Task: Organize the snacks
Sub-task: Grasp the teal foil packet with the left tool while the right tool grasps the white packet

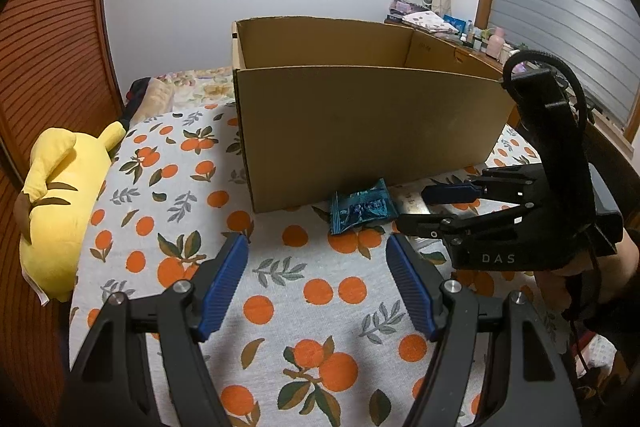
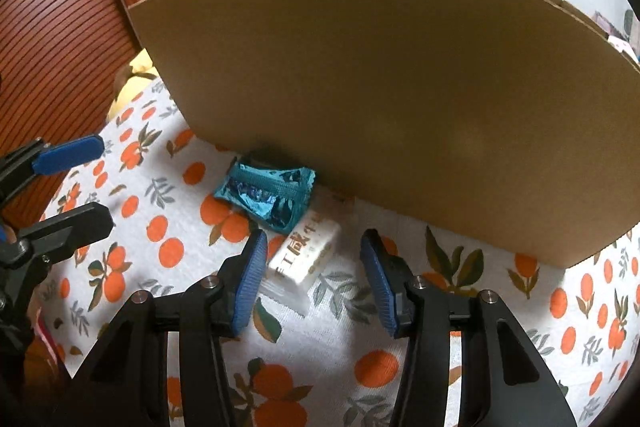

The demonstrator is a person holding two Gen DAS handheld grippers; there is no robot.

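Observation:
A teal foil snack packet (image 1: 362, 207) lies on the orange-print cloth against the front wall of an open cardboard box (image 1: 360, 131); it also shows in the right wrist view (image 2: 268, 197). A white snack packet (image 2: 306, 255) with orange lettering lies just right of it, between the open jaws of my right gripper (image 2: 314, 255), which hovers over it. My right gripper also shows in the left wrist view (image 1: 412, 207), open. My left gripper (image 1: 316, 259) is open and empty, a little short of the teal packet. Its fingers (image 2: 68, 151) show in the right wrist view.
A yellow plush toy (image 1: 60, 203) lies at the cloth's left edge. A wooden slatted door (image 1: 44, 39) stands at the left. A cluttered shelf (image 1: 448, 23) and a window are behind the box (image 2: 400, 87) at the right.

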